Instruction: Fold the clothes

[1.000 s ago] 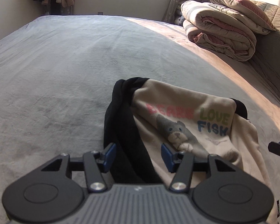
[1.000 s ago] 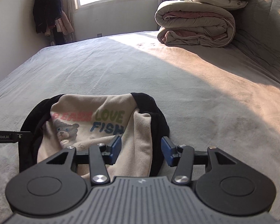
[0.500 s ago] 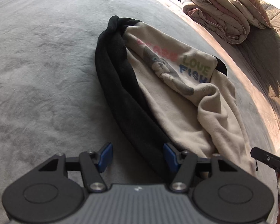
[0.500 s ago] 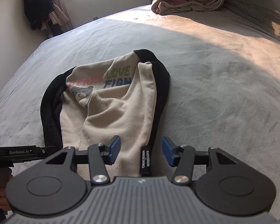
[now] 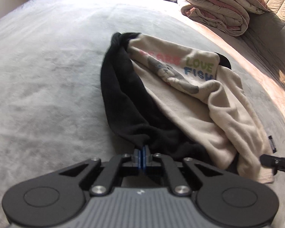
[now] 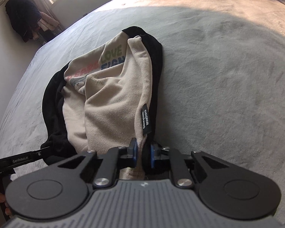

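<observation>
A beige and black sweatshirt point(image 5: 195, 102) with a bear print and the words LOVE FISH lies crumpled on the grey bed; it also shows in the right wrist view point(image 6: 112, 95). My left gripper point(image 5: 142, 154) is shut on the sweatshirt's black near edge. My right gripper point(image 6: 142, 156) is shut on the near hem, beige and black cloth bunched between the blue pads, just below a black label point(image 6: 146, 118). Each gripper's tip shows at the edge of the other's view.
The grey bedspread point(image 5: 47, 76) stretches around the garment. A folded quilt and pillow point(image 5: 218, 13) sit at the head of the bed. Dark clothes point(image 6: 22, 17) hang in the far corner by the window.
Both grippers have moved down to the garment's near edge and closed on it; they were open half a second ago. The cloth is pulled slightly toward me.
</observation>
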{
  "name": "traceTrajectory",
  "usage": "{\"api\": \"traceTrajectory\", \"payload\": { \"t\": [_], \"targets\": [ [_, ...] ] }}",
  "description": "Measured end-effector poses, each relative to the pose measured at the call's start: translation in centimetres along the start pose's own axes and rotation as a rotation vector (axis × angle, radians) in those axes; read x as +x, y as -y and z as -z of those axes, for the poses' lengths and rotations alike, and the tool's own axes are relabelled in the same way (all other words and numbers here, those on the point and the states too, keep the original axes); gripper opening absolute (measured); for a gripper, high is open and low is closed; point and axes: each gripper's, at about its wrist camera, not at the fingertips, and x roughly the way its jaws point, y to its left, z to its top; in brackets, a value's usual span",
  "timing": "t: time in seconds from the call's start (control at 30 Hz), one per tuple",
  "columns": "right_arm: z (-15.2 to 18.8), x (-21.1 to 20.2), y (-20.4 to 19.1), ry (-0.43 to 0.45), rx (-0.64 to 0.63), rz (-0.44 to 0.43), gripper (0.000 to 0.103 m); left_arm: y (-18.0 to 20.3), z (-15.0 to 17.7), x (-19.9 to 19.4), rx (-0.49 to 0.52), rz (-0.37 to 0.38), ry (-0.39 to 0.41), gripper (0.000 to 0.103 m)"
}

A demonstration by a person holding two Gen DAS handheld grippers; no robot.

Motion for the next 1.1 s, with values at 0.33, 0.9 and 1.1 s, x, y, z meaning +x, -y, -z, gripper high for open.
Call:
{"api": "traceTrajectory", "payload": {
  "t": [0.33,0.9,1.1],
  "targets": [
    [-3.0,-2.1,1.0,0.085,-0.041,0.059,0.014,-7.5,-4.7,-1.7,-0.026,-0.321,0.124,0.003],
    [-2.8,-0.6,2.0,0.099,0.028,0.074,0.016,-3.6,-1.3,0.3,-0.244,0.130,-0.018,0.045],
    [-2.6,-0.7,2.3,0.092,0.024,0.048,0.017,1.2,0.9,3.7,-0.295,0.305,-0.113,0.045]
  ]
}}
